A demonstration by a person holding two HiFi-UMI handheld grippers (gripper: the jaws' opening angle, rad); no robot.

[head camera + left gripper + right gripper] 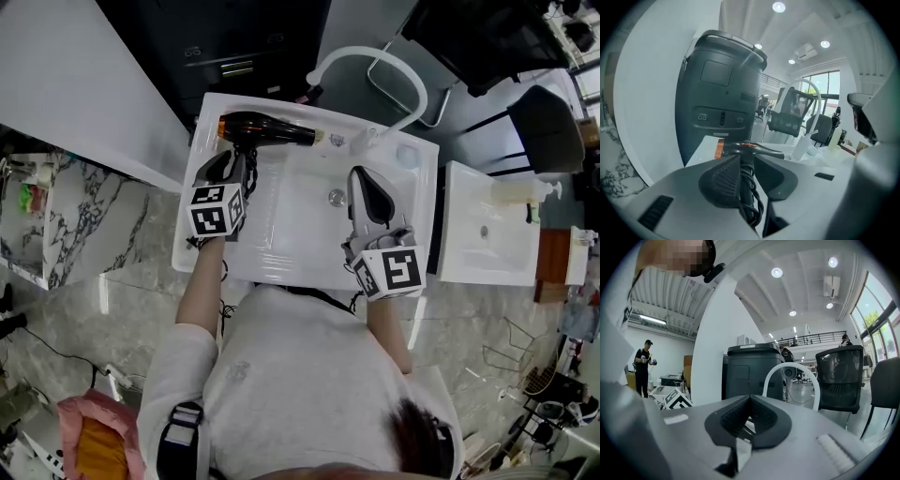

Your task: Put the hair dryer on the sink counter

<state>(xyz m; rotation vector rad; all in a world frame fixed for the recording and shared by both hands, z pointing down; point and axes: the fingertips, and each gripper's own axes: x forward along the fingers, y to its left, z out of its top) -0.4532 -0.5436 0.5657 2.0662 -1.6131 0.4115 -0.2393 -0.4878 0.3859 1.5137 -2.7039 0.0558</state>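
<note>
Two jaws of left gripper (746, 164) sit narrowly apart, pads pinching the hair dryer (267, 129) by its handle, w/ cord wound round it. Dryer's body lies along the back-left rim of the sink counter (210, 111), long axis left-right. Narrow end points right toward the tap (375, 54), copper end left, handle toward the person. Right gripper (749, 404) is closed, empty, over the basin (300, 220).
</note>
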